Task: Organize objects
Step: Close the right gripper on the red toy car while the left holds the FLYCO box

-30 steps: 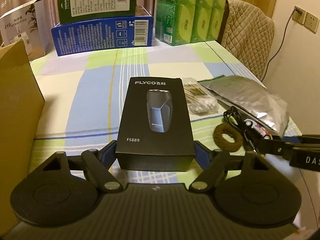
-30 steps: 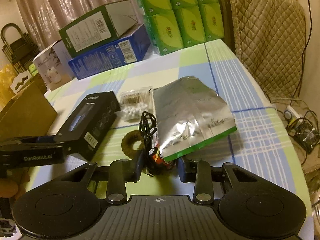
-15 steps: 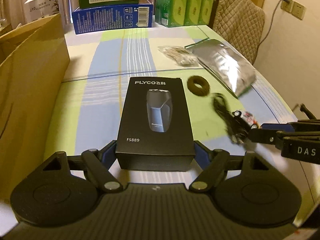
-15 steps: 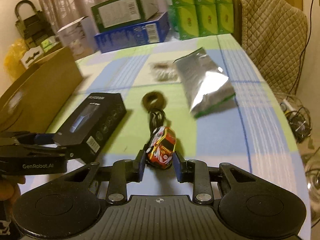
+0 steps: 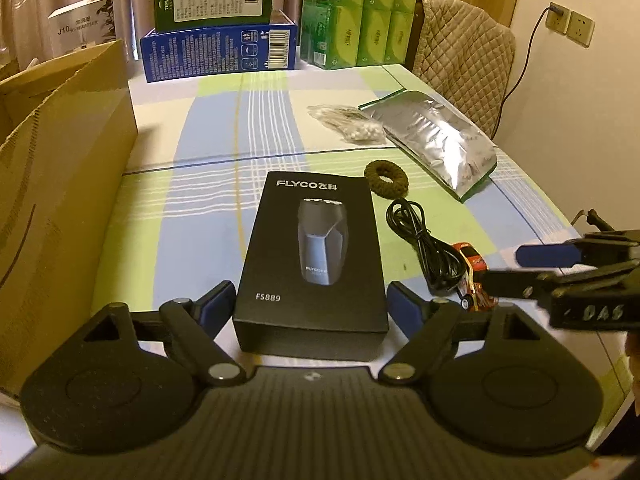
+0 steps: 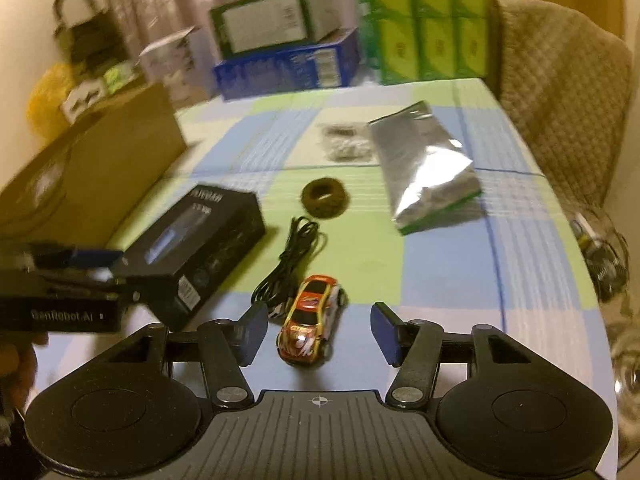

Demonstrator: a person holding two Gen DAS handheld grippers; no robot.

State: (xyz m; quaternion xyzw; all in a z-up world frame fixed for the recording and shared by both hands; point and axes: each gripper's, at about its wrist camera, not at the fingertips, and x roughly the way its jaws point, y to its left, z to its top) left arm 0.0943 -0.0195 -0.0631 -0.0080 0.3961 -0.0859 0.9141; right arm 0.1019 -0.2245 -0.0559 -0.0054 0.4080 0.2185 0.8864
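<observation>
Your left gripper (image 5: 311, 308) is clamped on shaver box (image 5: 316, 248), near cardboard box (image 5: 60, 184) at left. Right gripper (image 6: 319, 334) is apart, toy car (image 6: 310, 326) btwn fingers on table (image 6: 448, 280). Nothing's boxed yet; most left.

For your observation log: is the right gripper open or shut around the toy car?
Open. Its blue fingers stand apart from the small red-and-yellow toy car.

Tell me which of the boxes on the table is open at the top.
The big brown cardboard box at the table's left edge; the others look closed.
</observation>
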